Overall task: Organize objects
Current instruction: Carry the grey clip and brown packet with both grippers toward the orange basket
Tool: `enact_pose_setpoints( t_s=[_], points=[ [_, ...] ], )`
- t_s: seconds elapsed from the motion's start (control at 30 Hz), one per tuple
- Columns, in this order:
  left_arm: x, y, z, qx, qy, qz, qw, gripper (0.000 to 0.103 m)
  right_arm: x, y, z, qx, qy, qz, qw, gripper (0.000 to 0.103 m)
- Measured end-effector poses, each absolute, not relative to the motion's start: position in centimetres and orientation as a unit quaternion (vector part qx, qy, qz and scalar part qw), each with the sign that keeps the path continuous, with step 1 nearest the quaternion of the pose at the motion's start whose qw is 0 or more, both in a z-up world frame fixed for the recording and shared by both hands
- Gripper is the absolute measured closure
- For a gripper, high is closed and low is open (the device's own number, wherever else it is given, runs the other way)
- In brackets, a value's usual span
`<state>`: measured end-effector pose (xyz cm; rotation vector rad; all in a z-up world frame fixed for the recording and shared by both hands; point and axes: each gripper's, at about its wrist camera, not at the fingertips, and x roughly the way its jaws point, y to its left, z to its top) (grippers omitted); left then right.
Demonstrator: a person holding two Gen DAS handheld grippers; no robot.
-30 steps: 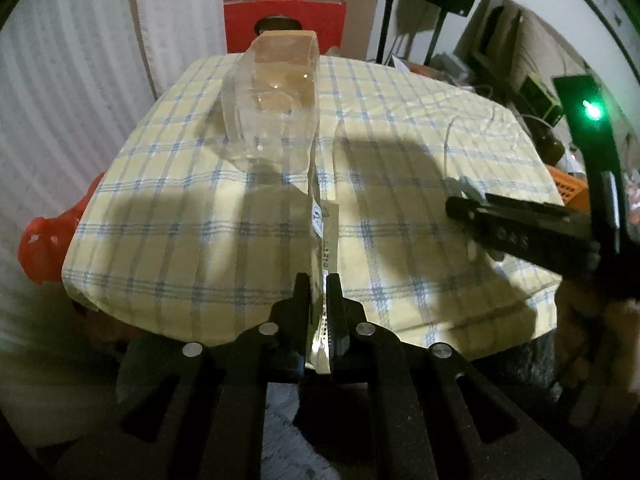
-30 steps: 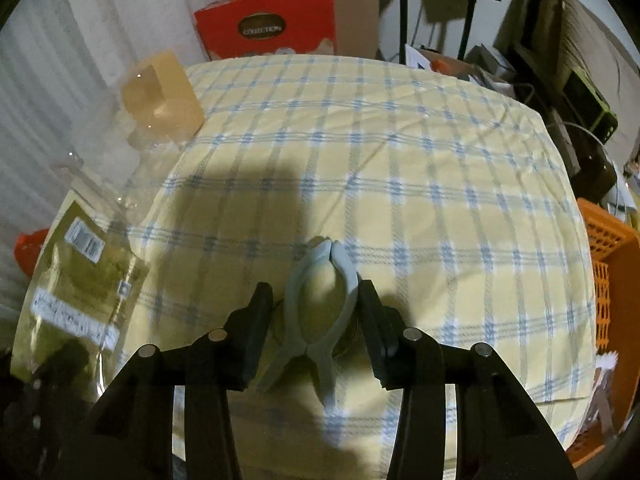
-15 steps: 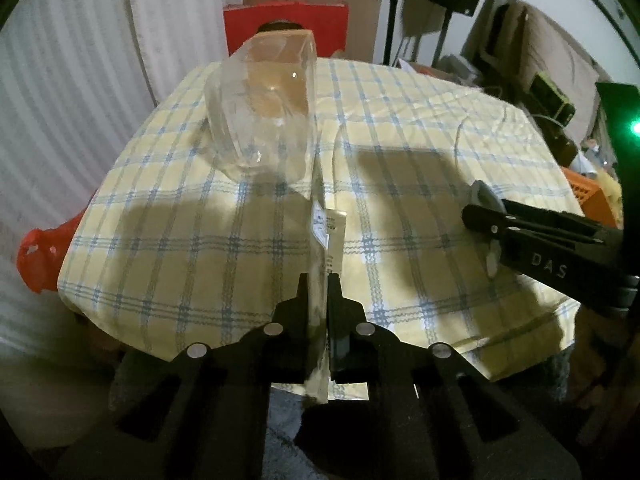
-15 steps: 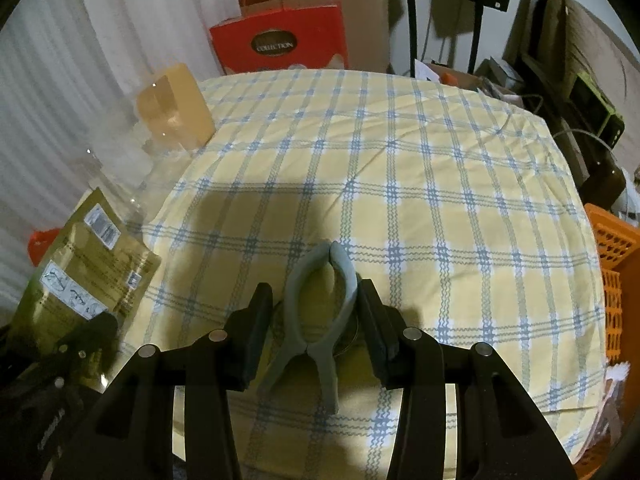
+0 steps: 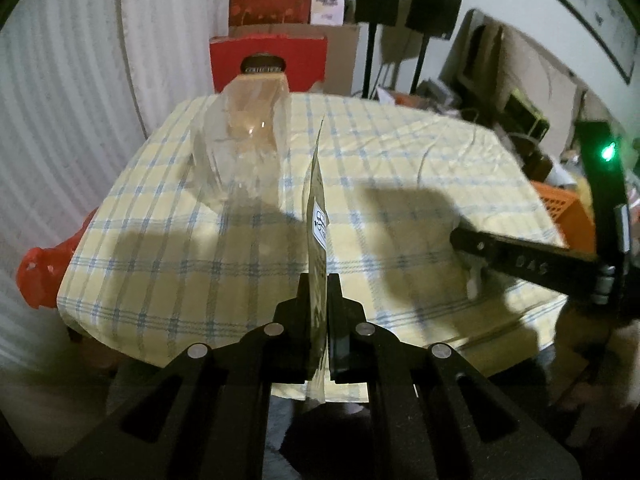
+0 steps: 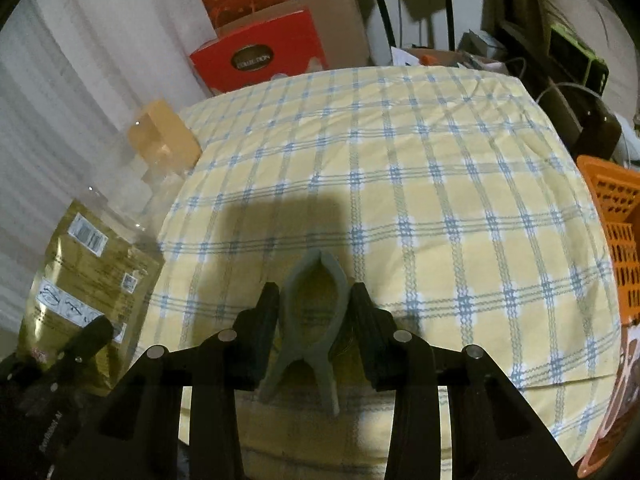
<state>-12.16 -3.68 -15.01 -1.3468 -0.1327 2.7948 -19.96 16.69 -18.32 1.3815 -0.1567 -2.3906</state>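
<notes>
**Item: pouch and clip, both being carried above the table**

Jaws, left gripper (image 5: 318, 300): being kept almost fully shut on the lower edge of a flat olive-gold pouch (image 5: 318, 216), which is being held upright and edge-on, its long axis running straight out from the fingers. Jaws, right gripper (image 6: 314, 320): being closed about a grey spring clip (image 6: 312, 320) standing between them; the pads are lying against its flanks, handles toward the camera, nose pointing away over the checked tablecloth (image 6: 440, 200).

Relation being turned on: the pouch is lying to the left of the clip's nose, near but apart, its free top edge well forward of the left fingers. The right gripper is judged the nearer to do any clipping, and the clip's mouth is being shown shut.

Containers: a clear plastic box (image 5: 244, 140) is being left at the table's far-left corner, contents not discernible; an orange basket (image 6: 616, 216) is standing beside the right edge, interior hidden.
</notes>
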Motion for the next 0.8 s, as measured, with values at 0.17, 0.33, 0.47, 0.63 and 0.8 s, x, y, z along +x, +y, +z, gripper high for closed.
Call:
enact_pose_setpoints(
  t_s=[0.17, 0.33, 0.47, 0.63, 0.8],
  points=[
    [-11.9, -3.5, -13.8, -0.414, -0.039, 0.909, 0.02, 0.098, -19.4, 17.3, -17.8, 0.481, -0.069, -0.854, 0.185, 0.067],
    [-11.5, -4.1, -12.7, -0.404, -0.047, 0.913, 0.013, 0.098, -18.2, 17.7, -16.7, 0.459, -0.091, -0.857, 0.216, 0.067],
    [-10.5, -4.9, -11.1, -0.381, -0.052, 0.923, 0.006, 0.098, -17.5, 20.0, -15.8, 0.43, -0.14, -0.858, 0.245, 0.067],
    [-10.0, -5.5, -9.7, -0.364, -0.063, 0.929, 0.005, 0.098, -17.3, 21.6, -15.5, 0.421, -0.162, -0.856, 0.251, 0.067],
    [-9.2, -5.4, -8.3, -0.339, -0.066, 0.938, 0.018, 0.098, -17.1, 22.5, -15.1, 0.418, -0.167, -0.86, 0.24, 0.067]
  ],
)
